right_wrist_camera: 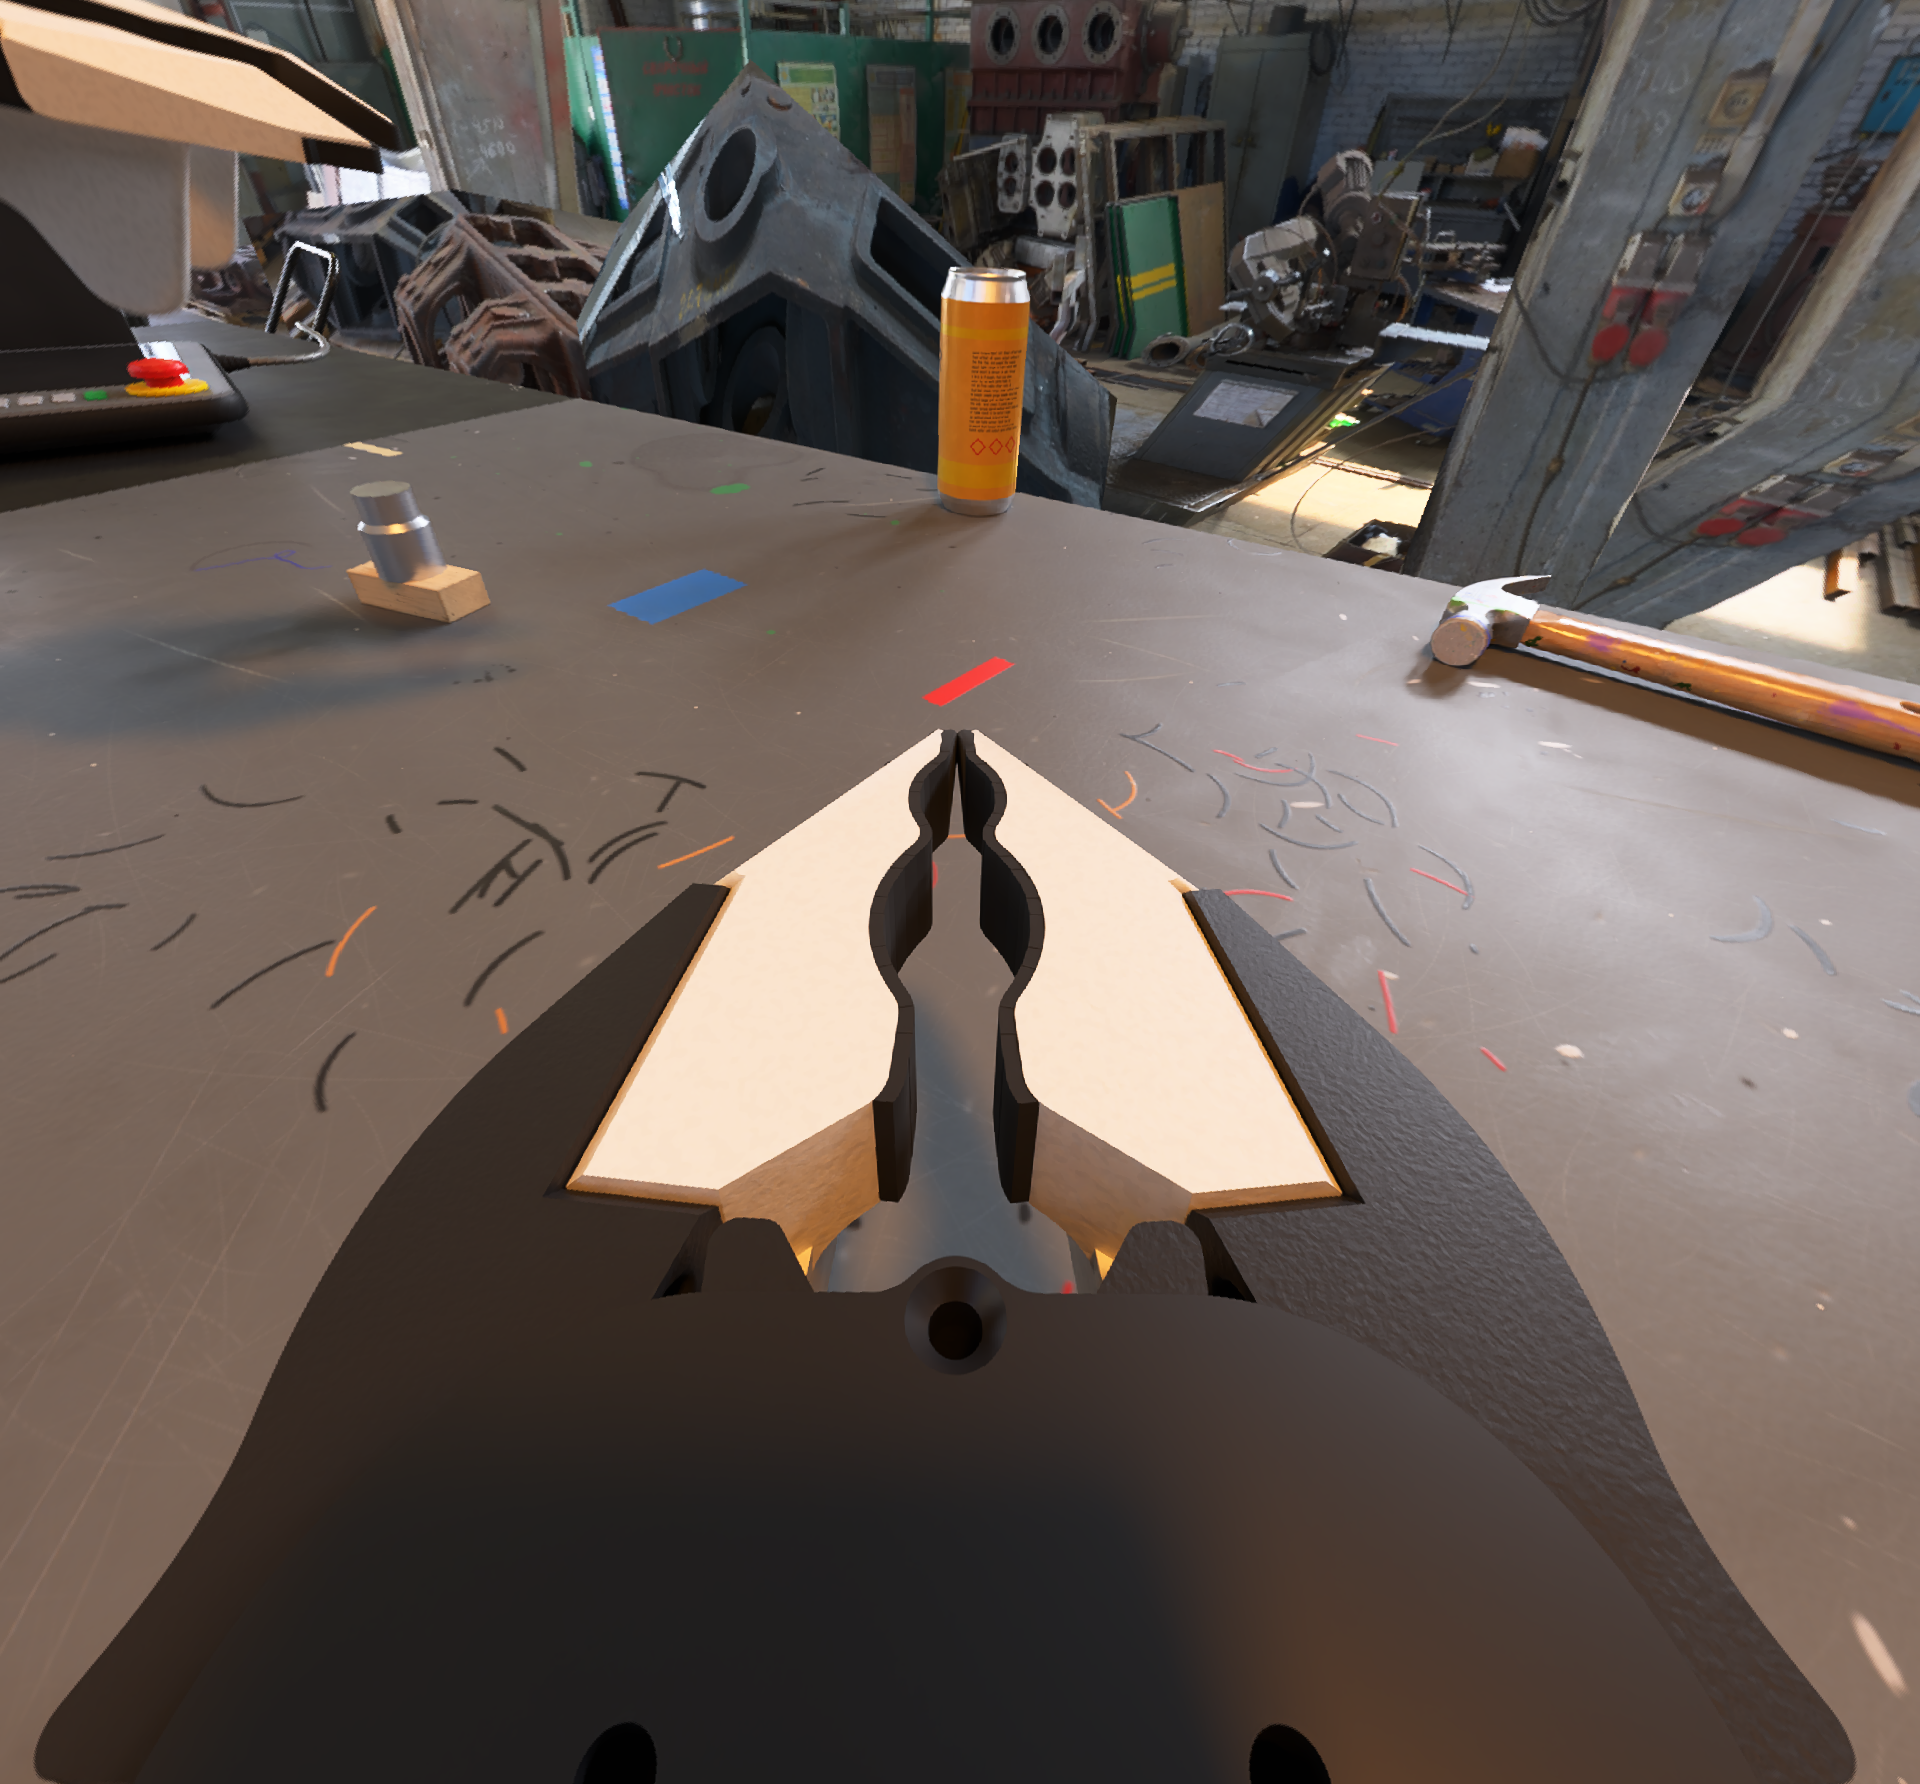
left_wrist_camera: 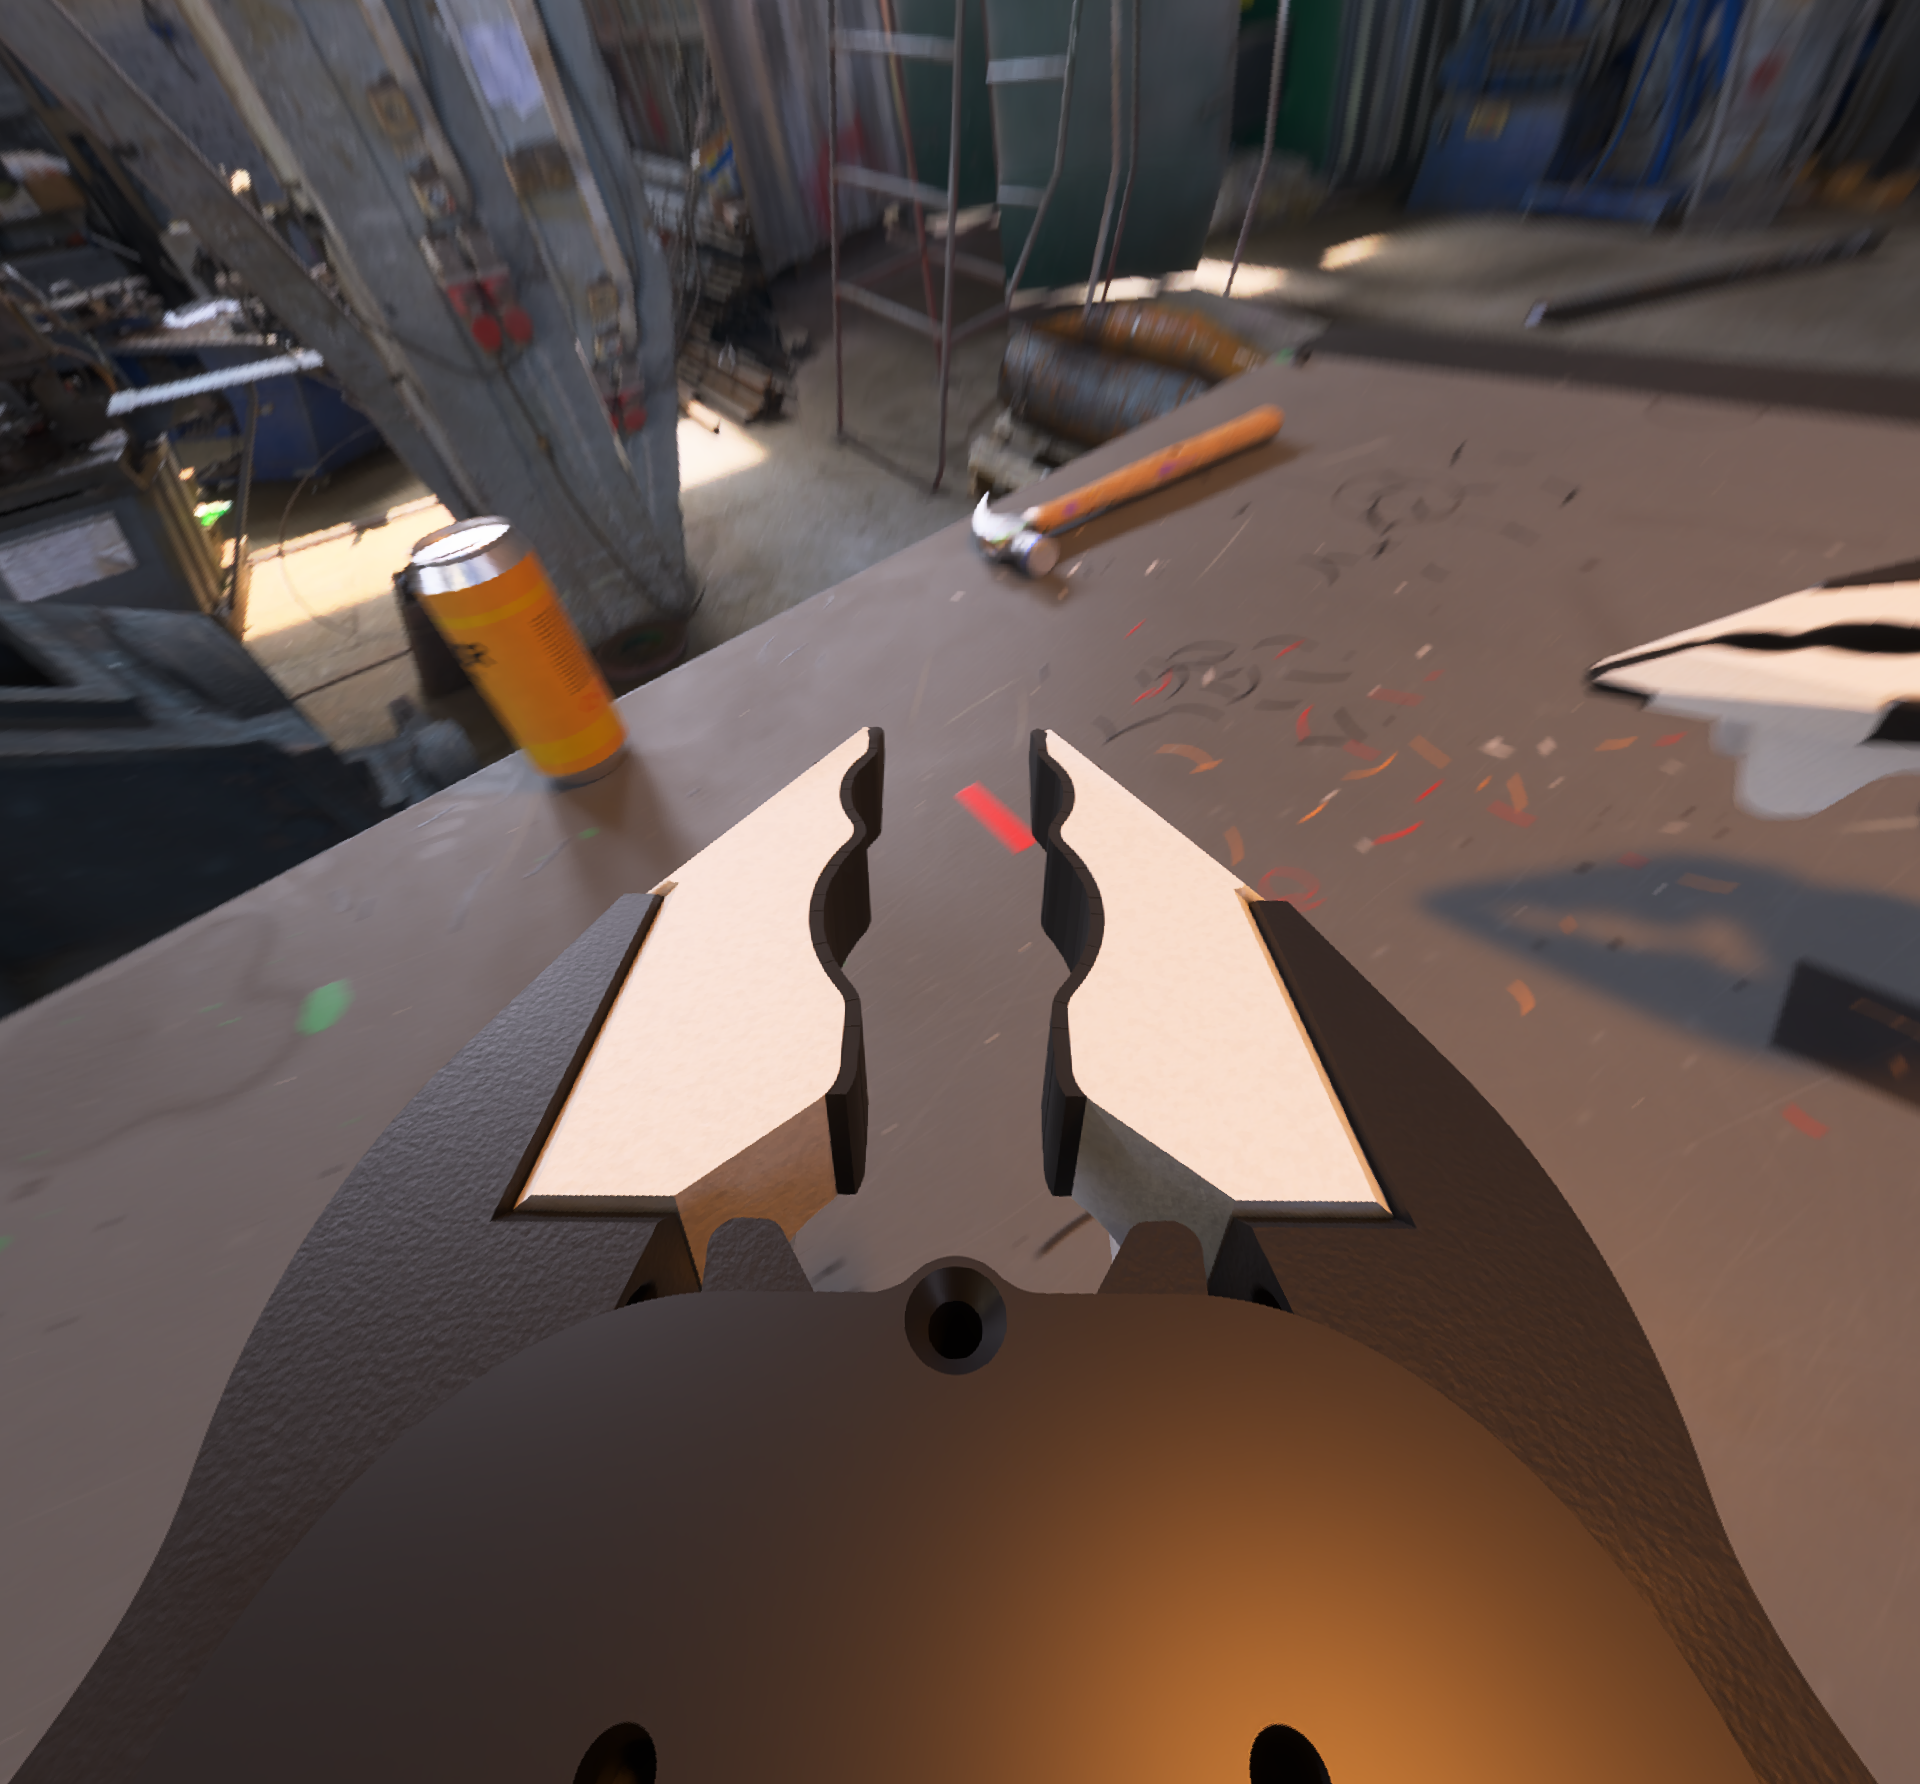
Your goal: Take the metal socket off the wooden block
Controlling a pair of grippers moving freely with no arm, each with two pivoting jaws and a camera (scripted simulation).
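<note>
In the right wrist view a shiny metal socket point(right_wrist_camera: 393, 532) stands upright on a small pale wooden block point(right_wrist_camera: 421, 590), on the brown table at the far left. My right gripper point(right_wrist_camera: 957, 735) is shut and empty, well to the right of the block and nearer to me. My left gripper point(left_wrist_camera: 956, 737) is open and empty above the table; the socket and block do not show in its view. The left gripper also shows at the top left of the right wrist view point(right_wrist_camera: 156, 103), above and behind the block.
An orange can point(right_wrist_camera: 983, 392) stands at the table's far edge; it also shows in the left wrist view point(left_wrist_camera: 516, 651). A hammer point(right_wrist_camera: 1662, 659) lies at the right edge. A blue tape mark point(right_wrist_camera: 677, 594) and a red tape mark point(right_wrist_camera: 968, 681) lie on the table. A control box with a red button point(right_wrist_camera: 114, 389) sits far left.
</note>
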